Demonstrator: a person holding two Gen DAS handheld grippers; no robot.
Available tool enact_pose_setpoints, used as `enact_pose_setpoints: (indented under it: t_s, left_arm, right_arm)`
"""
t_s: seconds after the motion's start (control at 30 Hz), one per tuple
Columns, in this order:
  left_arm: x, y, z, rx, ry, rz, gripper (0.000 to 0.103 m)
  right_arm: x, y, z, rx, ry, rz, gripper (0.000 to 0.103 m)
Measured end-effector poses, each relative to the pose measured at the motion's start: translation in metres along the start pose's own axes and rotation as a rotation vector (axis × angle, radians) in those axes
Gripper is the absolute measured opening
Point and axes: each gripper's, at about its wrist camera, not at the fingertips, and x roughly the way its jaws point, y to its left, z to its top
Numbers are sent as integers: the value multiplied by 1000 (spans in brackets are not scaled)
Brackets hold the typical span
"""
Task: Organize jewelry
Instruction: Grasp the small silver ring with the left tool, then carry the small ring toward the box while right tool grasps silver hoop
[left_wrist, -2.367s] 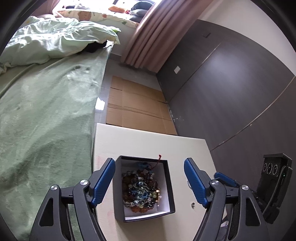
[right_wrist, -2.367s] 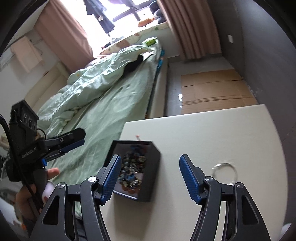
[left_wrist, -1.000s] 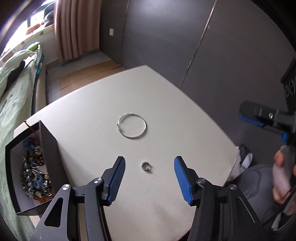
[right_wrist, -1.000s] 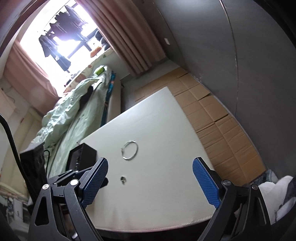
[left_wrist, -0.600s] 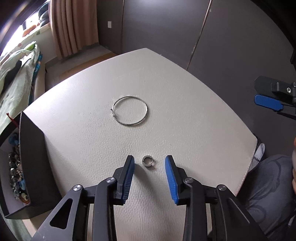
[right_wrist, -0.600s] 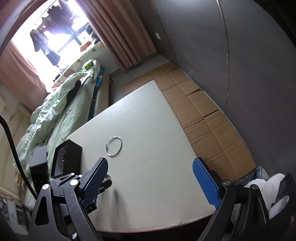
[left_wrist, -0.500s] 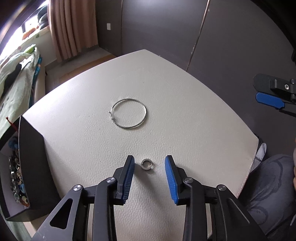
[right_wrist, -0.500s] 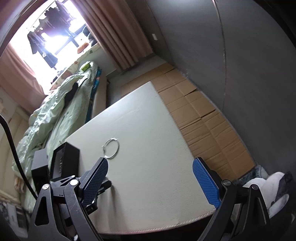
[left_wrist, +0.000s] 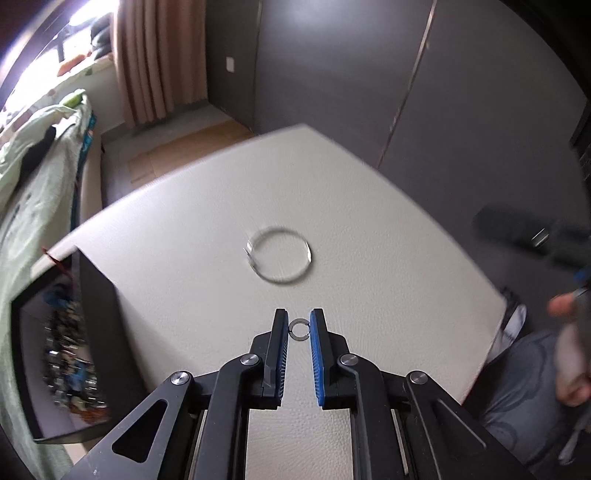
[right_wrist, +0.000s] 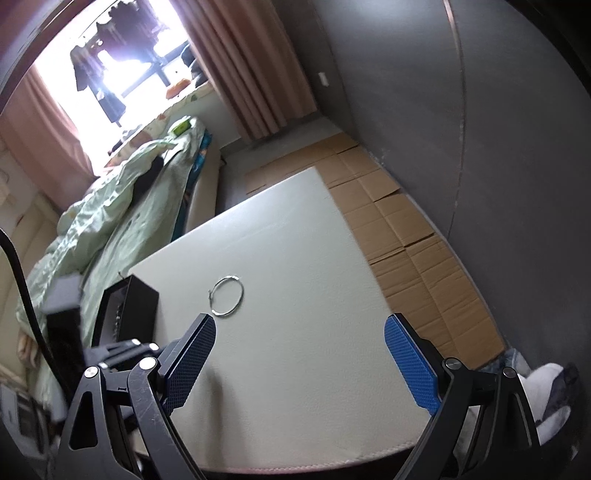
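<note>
The left gripper (left_wrist: 298, 325) points down at the white table (left_wrist: 388, 266), and its jaws are closing on a small silver ring (left_wrist: 298, 329) that lies on the tabletop between the blue pads (left_wrist: 316, 354). The ring sits right at the fingertips, with the pads just beside it on both sides; whether they already press on it cannot be told.

Beyond the small silver ring, farther toward the middle of the table, lies a large thin silver hoop (left_wrist: 279, 259), flat and apart from the ring. To the left of the ring, at the table's edge, stands an open black jewelry box (left_wrist: 98, 314) with a blurred heap of beads and trinkets inside.

The right gripper (right_wrist: 299, 363) hangs over the near side of the table with its jaws spread wide and nothing between them. In its view the hoop (right_wrist: 226, 296) lies ahead of the left finger, and the black box (right_wrist: 142, 308) stands to the left of the hoop.
</note>
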Motion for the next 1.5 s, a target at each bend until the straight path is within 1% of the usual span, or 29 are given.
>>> enact_pose_setpoints:
  t_s: [0.13,0.33,0.5,0.57,0.67,0.73,0.77,0.8,0.87,0.93,1.1,1.2,1.27,1.37,1.5]
  left_arm:
    - [-22,11,5,-41,-50,-8,12]
    - [-44,30,5,-98,-94,-5,12]
    - [-54,49,10,-141,-122,-6,12]
    - [-57,56,11,-156,-133,-5,12]
    - [-64,65,12,-181,-151,-6,12]
    - [-69,72,13,-194,-163,-5,12]
    - [-70,75,14,-200,-168,-5,12]
    - [-73,78,14,-209,-176,-4,12]
    - [-76,84,15,-223,-187,-4,12]
    - [-81,89,14,-239,-197,-4,12]
    - [-90,102,11,-271,-214,-3,12]
    - [-94,107,9,-288,-223,-3,12]
    - [-96,112,9,-296,-228,-2,12]
    - [-98,115,9,-309,-232,-3,12]
    - [-101,117,8,-318,-236,-5,12]
  right_arm:
    - [15,11,1,-37,17,10,93]
    - [26,32,2,-129,-36,39,93]
    - [40,54,0,-238,15,20,93]
    - [49,62,1,-282,51,-14,93]
    - [66,68,3,-314,105,-56,93]
    - [73,69,5,-316,123,-54,83]
    - [78,70,7,-320,131,-54,71]
    - [81,70,8,-321,141,-56,64]
    - [92,70,10,-311,170,-51,60]
    - [99,73,13,-314,183,-50,59]
    - [107,94,15,-380,178,-40,59]
    - [120,102,14,-399,216,-58,59]
    - [127,105,13,-408,237,-55,59]
    - [132,110,10,-437,247,-74,62]
    - [138,117,10,-472,252,-73,62]
